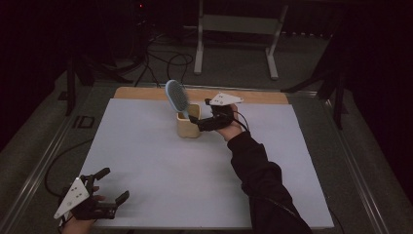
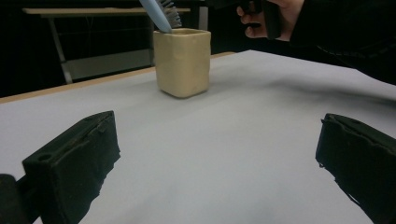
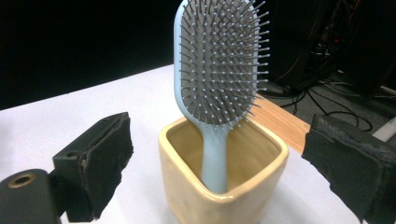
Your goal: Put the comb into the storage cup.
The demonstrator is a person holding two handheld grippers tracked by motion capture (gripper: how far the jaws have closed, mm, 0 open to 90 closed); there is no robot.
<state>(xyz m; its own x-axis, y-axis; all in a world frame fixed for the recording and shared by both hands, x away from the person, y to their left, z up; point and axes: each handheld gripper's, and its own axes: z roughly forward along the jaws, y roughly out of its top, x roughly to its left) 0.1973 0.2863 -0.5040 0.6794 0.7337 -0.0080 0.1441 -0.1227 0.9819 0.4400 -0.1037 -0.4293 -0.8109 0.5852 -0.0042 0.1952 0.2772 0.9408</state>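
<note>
While the hairbrush [image 3: 219, 70] stands in the cup [image 3: 224, 186], the right gripper [image 3: 215, 163] gapes wide around both, holding nothing.

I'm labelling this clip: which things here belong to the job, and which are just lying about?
In the job:
hairbrush, standing handle-down in the cup
right gripper, jaws open, at the cup

Lying about:
left gripper, open, at the near edge
metal stand
floor cables

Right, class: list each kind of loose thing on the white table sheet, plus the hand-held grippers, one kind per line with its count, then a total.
Pale blue paddle hairbrush with grey bristles: 1
Cream square ceramic cup holding it: 1
Black two-jaw grippers: 2, the left gripper and the right gripper, both open
Total: 4
</note>
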